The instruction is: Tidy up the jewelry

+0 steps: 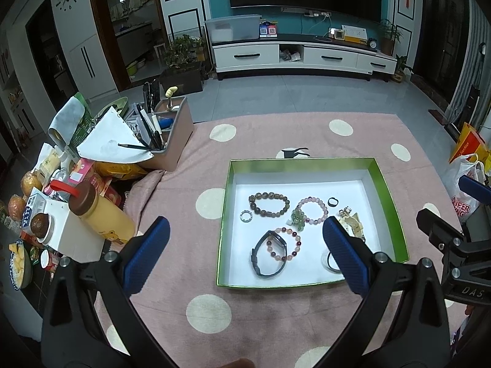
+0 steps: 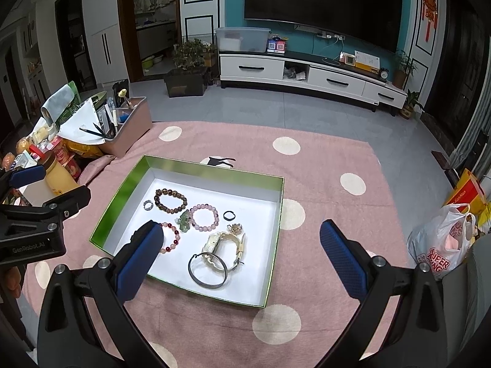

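A green-rimmed white box [image 1: 227, 202] [image 2: 277, 233] lies on the pink dotted cloth and holds the jewelry. Inside are a brown bead bracelet [image 1: 269, 204] [image 2: 170, 200], a pale pink bead bracelet [image 1: 312, 210] [image 2: 203, 216], a red-pink bead bracelet [image 1: 285, 243] [image 2: 172, 237], a black band [image 1: 268, 257], a small ring [image 1: 245, 216] [image 2: 148, 205], a black ring [image 1: 332, 201] [image 2: 229, 215], a green charm [image 2: 184, 221], a cream watch [image 2: 224, 243] and a metal bangle [image 2: 208, 270]. My left gripper [image 1: 245, 254] hangs open above the box's near edge. My right gripper [image 2: 242, 257] is open too, holding nothing.
A pink organizer [image 1: 172, 135] [image 2: 129, 128] with pens stands at the cloth's far left. Beside it sit a yellow bottle [image 1: 101, 214], snack packs and papers. A plastic bag [image 2: 442, 242] and yellow bag lie at the right. A TV cabinet [image 1: 303, 58] lines the far wall.
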A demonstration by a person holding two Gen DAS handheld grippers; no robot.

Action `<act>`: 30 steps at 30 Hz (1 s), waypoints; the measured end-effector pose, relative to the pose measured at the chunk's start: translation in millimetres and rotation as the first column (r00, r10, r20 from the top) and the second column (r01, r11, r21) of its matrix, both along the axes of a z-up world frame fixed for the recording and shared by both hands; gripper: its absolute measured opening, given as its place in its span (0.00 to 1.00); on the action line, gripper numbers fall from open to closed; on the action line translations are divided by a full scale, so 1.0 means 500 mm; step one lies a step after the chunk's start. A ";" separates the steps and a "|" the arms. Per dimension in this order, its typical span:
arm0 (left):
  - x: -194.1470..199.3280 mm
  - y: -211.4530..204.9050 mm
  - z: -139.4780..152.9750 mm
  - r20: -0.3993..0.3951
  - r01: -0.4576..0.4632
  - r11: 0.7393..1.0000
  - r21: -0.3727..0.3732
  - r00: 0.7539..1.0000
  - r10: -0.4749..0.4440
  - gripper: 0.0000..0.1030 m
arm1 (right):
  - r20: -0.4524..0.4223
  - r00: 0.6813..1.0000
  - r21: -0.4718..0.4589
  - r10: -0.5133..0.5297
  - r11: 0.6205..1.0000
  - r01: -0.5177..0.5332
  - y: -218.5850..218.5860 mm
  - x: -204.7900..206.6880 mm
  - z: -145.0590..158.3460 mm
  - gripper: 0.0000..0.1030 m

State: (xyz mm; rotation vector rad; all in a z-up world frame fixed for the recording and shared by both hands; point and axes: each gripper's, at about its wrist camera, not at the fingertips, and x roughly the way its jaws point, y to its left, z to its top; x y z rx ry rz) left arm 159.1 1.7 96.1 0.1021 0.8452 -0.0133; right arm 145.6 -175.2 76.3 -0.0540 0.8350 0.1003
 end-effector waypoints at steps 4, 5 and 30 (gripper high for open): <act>0.003 0.002 -0.003 -0.004 0.000 1.000 -0.003 1.000 0.000 0.98 | 0.000 1.000 -0.001 -0.004 1.000 0.004 -0.001 0.001 -0.003 0.99; 0.003 0.001 -0.002 -0.003 0.001 1.000 -0.003 1.000 -0.001 0.98 | -0.002 1.000 -0.001 -0.006 1.000 0.006 -0.001 0.002 -0.004 0.99; 0.019 0.000 -0.031 -0.026 0.005 1.000 0.000 1.000 -0.005 0.98 | -0.018 1.000 0.000 -0.007 1.000 0.007 0.000 0.014 -0.026 0.99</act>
